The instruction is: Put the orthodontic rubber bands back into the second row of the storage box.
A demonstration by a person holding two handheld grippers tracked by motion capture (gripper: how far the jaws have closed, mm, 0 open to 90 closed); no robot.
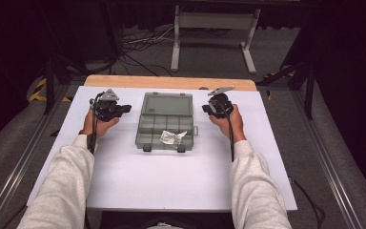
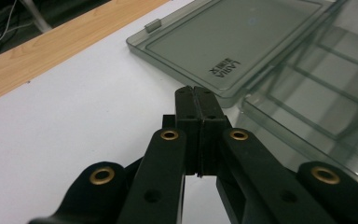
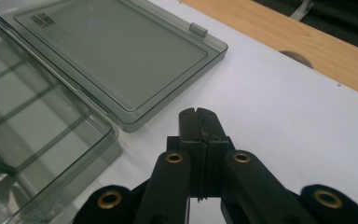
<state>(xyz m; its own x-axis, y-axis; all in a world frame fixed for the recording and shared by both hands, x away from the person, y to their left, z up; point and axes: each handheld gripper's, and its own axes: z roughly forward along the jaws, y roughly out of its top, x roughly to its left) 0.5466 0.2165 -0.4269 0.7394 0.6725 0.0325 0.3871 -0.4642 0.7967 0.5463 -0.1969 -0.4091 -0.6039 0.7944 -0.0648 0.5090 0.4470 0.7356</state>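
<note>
The organiser box [image 1: 164, 125], a smoky clear plastic case with its lid [image 1: 167, 103] swung flat open on the table, lies between the two grippers. The left gripper [image 1: 124, 109] has its jaws pressed together with nothing in them; just ahead of its tips, in the left gripper view, sits the near corner of the lid [image 2: 233, 42], with the compartmented tray just beside. The right gripper [image 1: 206, 109] is likewise clenched on nothing, the lid's corner [image 3: 121, 51] close beyond its tips. Both point inward at the box without touching it. A small crumpled white packet [image 1: 172, 137] lies in a front compartment. All rest on the white table [image 1: 171, 176].
</note>
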